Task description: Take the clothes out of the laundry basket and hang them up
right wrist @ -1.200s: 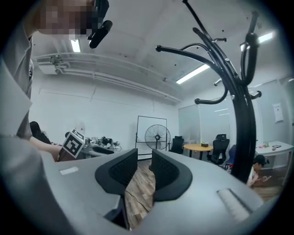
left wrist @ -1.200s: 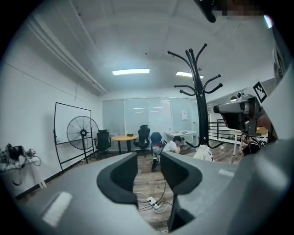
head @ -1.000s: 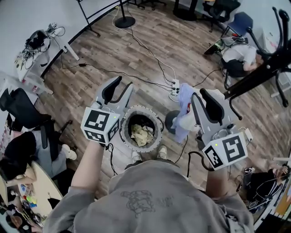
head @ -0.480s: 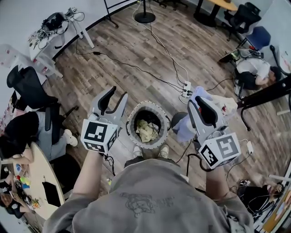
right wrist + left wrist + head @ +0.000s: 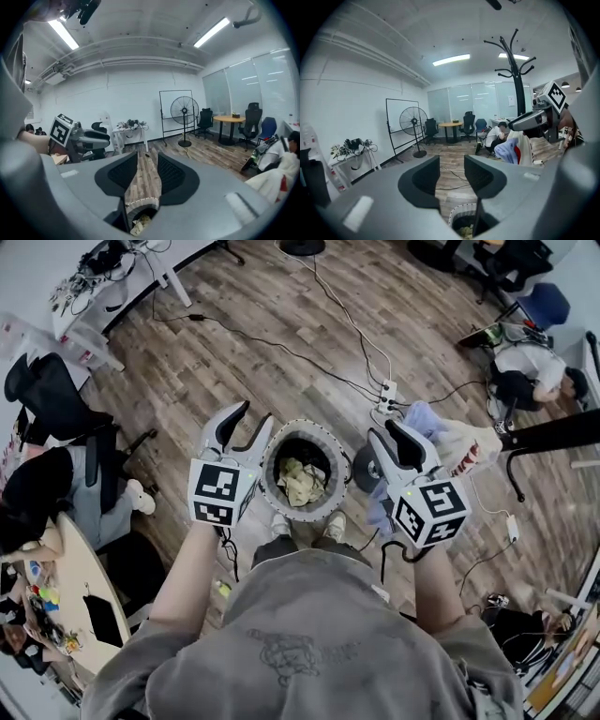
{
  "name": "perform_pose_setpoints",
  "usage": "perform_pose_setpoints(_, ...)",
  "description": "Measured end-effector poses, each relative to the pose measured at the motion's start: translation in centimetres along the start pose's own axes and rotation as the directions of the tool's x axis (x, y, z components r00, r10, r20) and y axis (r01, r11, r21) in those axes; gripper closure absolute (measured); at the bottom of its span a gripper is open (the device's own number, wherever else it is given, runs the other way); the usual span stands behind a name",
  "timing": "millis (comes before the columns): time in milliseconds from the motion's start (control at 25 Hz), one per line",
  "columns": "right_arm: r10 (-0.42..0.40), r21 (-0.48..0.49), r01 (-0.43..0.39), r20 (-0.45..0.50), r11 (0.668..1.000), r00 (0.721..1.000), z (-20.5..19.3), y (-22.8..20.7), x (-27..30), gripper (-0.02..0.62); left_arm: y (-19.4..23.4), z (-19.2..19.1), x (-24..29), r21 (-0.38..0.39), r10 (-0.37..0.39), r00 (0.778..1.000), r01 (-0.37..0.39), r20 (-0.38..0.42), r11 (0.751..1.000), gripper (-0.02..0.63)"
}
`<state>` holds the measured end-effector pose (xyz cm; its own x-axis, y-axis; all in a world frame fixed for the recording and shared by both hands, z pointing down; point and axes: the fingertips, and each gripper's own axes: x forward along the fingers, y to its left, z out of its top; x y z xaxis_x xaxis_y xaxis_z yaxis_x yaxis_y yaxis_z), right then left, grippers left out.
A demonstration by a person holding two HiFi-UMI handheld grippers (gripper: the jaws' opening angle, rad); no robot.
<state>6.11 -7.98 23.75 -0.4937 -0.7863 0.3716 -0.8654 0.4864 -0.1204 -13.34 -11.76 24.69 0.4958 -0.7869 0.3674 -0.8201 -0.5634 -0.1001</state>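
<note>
From my remote seat, one laundry basket [image 5: 334, 465] sits at the centre of the head view, just past the operator's two shoes [image 5: 281, 525]. It is round and stands upright, with its axis vertical and its mouth facing straight up at the camera. Inside lies one pale yellowish garment [image 5: 298, 482], crumpled into a heap with no clear long axis. There may be more cloth under it, but the dark interior hides that from me. The left gripper [image 5: 251, 418] hangs at the basket's 9 o'clock, its length running from the marker cube toward 1 o'clock. Its claw is moderately parted and empty, with only floor and a sliver of basket rim showing in the gap. The right gripper [image 5: 386, 432] hangs at the basket's 3 o'clock, angled toward 11 o'clock. Its jaws have just been opening and now stand with a narrow gap, gripping nothing; floorboards and the basket mouth show between the pads. Neither gripper touches the basket. At the basket's 2 o'clock, behind the right gripper, I count two garments draped by the dark coat stand [image 5: 553, 432]: one blue garment [image 5: 424, 416] and one white garment [image 5: 469, 442] with a red patch.
</note>
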Motion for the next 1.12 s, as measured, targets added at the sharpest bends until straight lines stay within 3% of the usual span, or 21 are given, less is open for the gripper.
perform_pose_setpoints(240, 0.04, 0.006, -0.04, -0.158, 0.999, 0.987, -7.3, 0.0, 4.6, 0.4, -0.8, -7.5, 3.4, -0.044, -0.037, 0.988, 0.03, -0.151, 0.999, 0.432)
perform_pose_setpoints(440, 0.037, 0.008, -0.036, -0.279, 0.999, 0.96, -13.3, -0.5, 8.0, 0.4, -0.8, -15.3, 5.9, -0.093, -0.079, 0.952, 0.054, -0.295, 0.994, 0.43)
perform_pose_setpoints(680, 0.042, 0.061, -0.022, -0.361, 0.998, 0.932, -19.9, -0.5, 11.9, 0.4, -1.9, -23.2, 7.7, -0.115, -0.123, 0.908, 0.084, -0.4, 0.99, 0.43)
perform_pose_setpoints(1120, 0.134, 0.171, -0.047, -0.546, 0.984, 0.827, -36.5, 1.4, 19.4, 0.387, -4.0, -38.9, 11.8, -0.233, -0.184, 0.822, 0.064, -0.539, 0.97, 0.42)
